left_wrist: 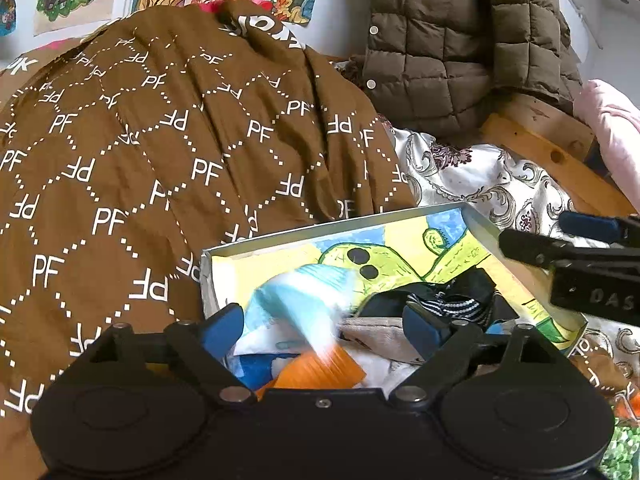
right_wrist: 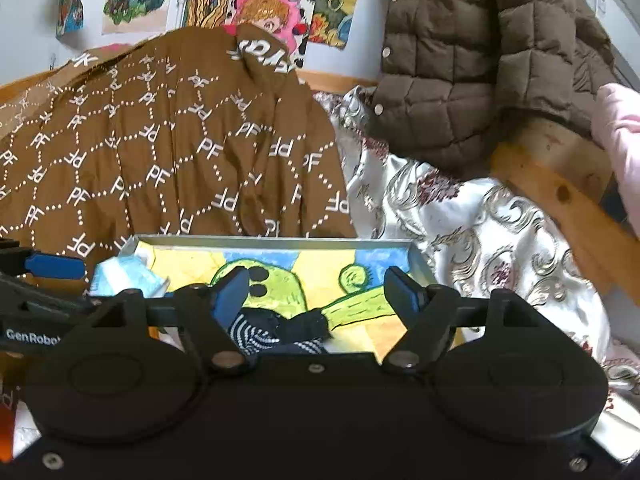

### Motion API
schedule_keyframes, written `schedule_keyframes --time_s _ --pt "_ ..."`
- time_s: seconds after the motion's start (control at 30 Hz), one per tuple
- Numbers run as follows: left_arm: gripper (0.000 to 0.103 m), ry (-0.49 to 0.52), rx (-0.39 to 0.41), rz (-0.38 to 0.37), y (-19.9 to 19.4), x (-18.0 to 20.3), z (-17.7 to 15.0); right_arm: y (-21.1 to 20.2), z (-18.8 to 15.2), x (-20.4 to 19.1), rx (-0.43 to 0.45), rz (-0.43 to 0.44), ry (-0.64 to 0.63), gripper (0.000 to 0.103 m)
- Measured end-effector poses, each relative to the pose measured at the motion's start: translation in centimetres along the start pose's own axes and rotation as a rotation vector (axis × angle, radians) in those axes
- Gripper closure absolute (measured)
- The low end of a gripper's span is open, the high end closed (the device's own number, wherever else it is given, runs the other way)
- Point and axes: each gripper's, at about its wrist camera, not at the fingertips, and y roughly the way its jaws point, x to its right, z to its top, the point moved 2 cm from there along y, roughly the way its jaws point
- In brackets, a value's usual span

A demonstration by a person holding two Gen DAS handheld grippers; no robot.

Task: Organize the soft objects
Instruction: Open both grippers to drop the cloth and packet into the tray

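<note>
A shallow metal tray (left_wrist: pixel 332 222) with a painted cactus picture on its floor lies on the bed; it also shows in the right wrist view (right_wrist: pixel 272 240). In it lie a black striped sock (left_wrist: pixel 452 304), a beige sock (left_wrist: pixel 380 332), and white cloth. My left gripper (left_wrist: pixel 326 324) is open over the tray's near left; a blurred light-blue, white and orange sock (left_wrist: pixel 308 312) lies loose between its fingers. My right gripper (right_wrist: pixel 318 290) is open above the tray, over the black striped sock (right_wrist: pixel 272 330). The light-blue sock (right_wrist: pixel 124 276) sits at the tray's left.
A brown "PF" patterned duvet (left_wrist: pixel 160 152) is heaped left of the tray. A silver floral sheet (right_wrist: pixel 460 232) lies to the right. A brown quilted jacket (left_wrist: pixel 460 48) hangs over the wooden bed frame (left_wrist: pixel 540 140). Pink cloth (left_wrist: pixel 616 128) is at far right. Posters (right_wrist: pixel 264 4) cover the wall.
</note>
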Motion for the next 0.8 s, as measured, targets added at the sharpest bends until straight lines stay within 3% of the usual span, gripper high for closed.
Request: schedule_keyframes --time_s 0.17,0.3,0.43,0.7,0.8 --pt "0.015 0.022 0.012 0.001 -1.2 0.9 0.4 -2.5 1.0 1.3 0.027 0.003 0.009 0.03" --pt "0.01 0.019 0.07 0.01 -3.2 1.3 0.7 -4.6 1.7 2.4 0.066 0.0 0.02 0.022" --pt "0.003 0.002 0.157 0.038 -6.1 1.6 1.0 -7.4 2.1 3.6 0.115 0.006 0.06 0.012" --pt "0.001 0.03 0.228 0.073 -11.7 2.8 0.6 -14.2 1.9 5.4 0.184 0.023 0.108 0.001" --pt "0.001 0.032 0.257 0.083 -14.3 3.2 -0.3 -17.4 1.5 5.6 0.21 0.04 0.104 0.001"
